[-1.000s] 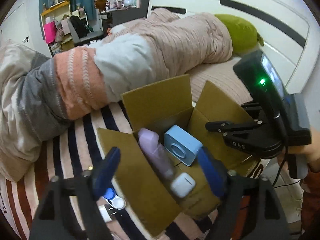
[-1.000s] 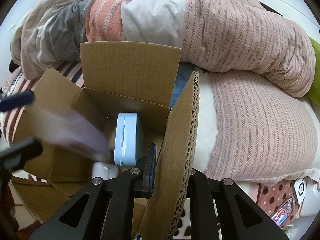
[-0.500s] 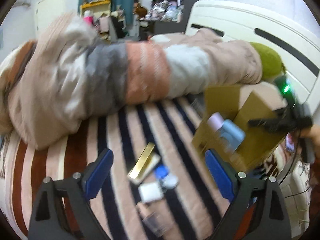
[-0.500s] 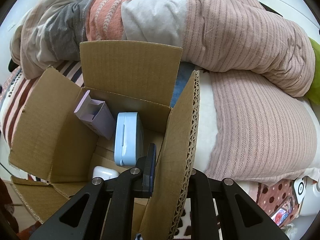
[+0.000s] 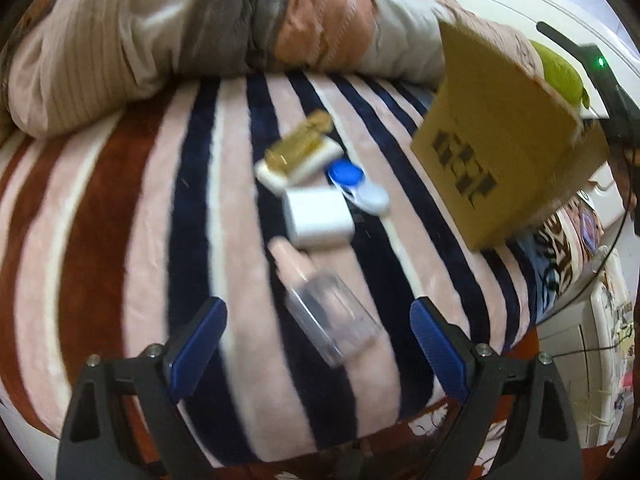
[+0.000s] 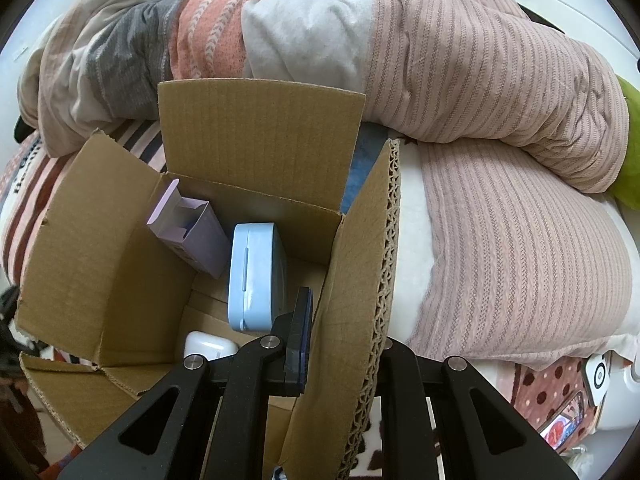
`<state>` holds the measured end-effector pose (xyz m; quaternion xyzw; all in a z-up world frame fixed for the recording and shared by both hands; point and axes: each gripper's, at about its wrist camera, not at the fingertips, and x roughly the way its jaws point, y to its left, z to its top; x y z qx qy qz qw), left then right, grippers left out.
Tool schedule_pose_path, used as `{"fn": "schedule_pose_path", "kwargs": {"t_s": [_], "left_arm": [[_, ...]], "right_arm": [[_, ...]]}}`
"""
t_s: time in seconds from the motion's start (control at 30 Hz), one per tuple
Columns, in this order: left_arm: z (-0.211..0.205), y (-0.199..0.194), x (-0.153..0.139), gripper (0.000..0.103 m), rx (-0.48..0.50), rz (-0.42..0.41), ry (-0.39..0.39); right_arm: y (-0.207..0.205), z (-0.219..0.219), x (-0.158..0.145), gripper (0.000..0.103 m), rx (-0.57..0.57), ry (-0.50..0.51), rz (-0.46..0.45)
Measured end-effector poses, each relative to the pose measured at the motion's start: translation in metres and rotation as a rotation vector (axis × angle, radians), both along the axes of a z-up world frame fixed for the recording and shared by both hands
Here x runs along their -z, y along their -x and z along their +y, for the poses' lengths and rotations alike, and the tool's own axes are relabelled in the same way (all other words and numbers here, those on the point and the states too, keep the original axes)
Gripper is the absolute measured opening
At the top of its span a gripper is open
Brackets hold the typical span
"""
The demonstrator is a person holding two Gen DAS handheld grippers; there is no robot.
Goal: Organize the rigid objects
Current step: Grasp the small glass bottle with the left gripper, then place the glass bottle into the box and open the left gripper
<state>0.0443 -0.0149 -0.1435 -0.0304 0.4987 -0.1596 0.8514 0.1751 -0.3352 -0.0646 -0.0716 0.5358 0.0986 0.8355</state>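
Observation:
My left gripper (image 5: 318,346) is open and empty, low over the striped blanket. Between its fingers lies a clear-capped bottle (image 5: 320,300). Beyond it lie a white case (image 5: 318,218), a blue and white item (image 5: 356,186) and a gold bar on a white box (image 5: 300,148). The cardboard box (image 5: 496,148) stands to the right. My right gripper (image 6: 340,344) is shut on the box's right flap (image 6: 356,280). Inside the box sit a purple carton (image 6: 192,232), a light blue case (image 6: 254,276) and a white earbud case (image 6: 208,346).
A rolled pink, grey and orange quilt (image 6: 320,40) lies along the back of the bed. A green cushion (image 5: 560,72) sits by the white headboard. The bed edge (image 5: 520,320) drops off at the right, with cables and a white cabinet beyond.
My left gripper left the box after the purple carton landed inside, and swung left and down to the loose items on the blanket. My right gripper has held still on the flap.

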Motion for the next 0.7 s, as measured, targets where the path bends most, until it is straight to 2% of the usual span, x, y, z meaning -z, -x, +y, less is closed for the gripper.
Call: {"fn": "schedule_pose_path", "kwargs": {"t_s": [0.1, 0.17, 0.23, 0.3, 0.37, 0.43, 0.6, 0.7], "left_arm": [[-0.01, 0.004, 0.016, 0.091, -0.014, 0.023, 0.011], [-0.015, 0.003, 0.022, 0.085, -0.044, 0.012, -0.015], [-0.017, 0.001, 0.026, 0.061, -0.076, -0.004, -0.027], [-0.017, -0.003, 0.026, 0.048, -0.1, -0.02, -0.032], [-0.014, -0.005, 0.025, 0.042, -0.12, -0.022, -0.036], [-0.01, -0.006, 0.025, 0.03, -0.136, -0.031, -0.044], [0.004, -0.002, 0.013, 0.028, -0.133, -0.057, -0.048], [0.009, -0.001, 0.0, 0.028, -0.142, -0.095, -0.078]], "right_arm": [[0.0, 0.0, 0.0, 0.01, 0.002, -0.004, -0.001], [0.001, -0.001, 0.0, 0.01, 0.003, -0.004, -0.002], [0.001, 0.0, 0.0, 0.01, 0.003, 0.0, -0.003], [0.002, 0.0, 0.0, 0.01, 0.004, 0.004, -0.004], [0.002, 0.0, -0.001, 0.01, 0.004, 0.005, -0.005], [0.002, 0.0, -0.001, 0.01, 0.005, 0.004, -0.006], [0.002, -0.001, 0.0, 0.01, 0.007, 0.0, -0.005], [0.002, -0.001, -0.001, 0.01, 0.006, 0.0, -0.006]]}}
